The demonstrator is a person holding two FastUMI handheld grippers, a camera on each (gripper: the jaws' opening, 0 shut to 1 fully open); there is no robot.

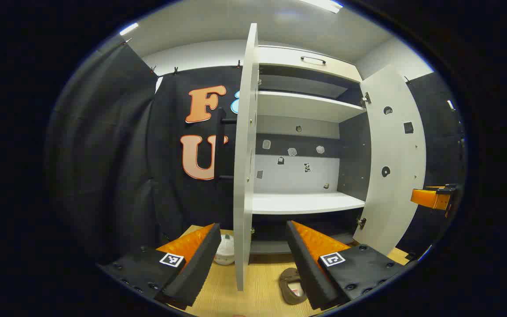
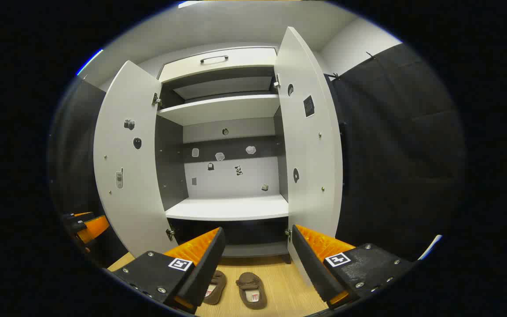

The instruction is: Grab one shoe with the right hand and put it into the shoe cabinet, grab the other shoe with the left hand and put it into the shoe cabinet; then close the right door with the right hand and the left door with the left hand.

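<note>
Two brown slipper-like shoes lie side by side on the wooden floor in front of the open white shoe cabinet (image 2: 231, 208): one shoe (image 2: 252, 289) in plain sight, the other shoe (image 2: 214, 287) partly behind a finger. My right gripper (image 2: 258, 229) hangs open above them, holding nothing. In the left gripper view, one brown shoe (image 1: 292, 286) lies low beside the right finger. My left gripper (image 1: 253, 226) is open and empty, facing the edge of the left door (image 1: 244, 154). Both the left door and the right door (image 2: 308, 145) stand wide open.
The cabinet's middle shelf (image 1: 306, 202) is bare, with more shelves and a drawer (image 2: 218, 59) above. A small white object (image 1: 225, 250) sits on the floor behind the left door. The other gripper (image 1: 434, 197) shows at the far right. Black cloth walls close in both sides.
</note>
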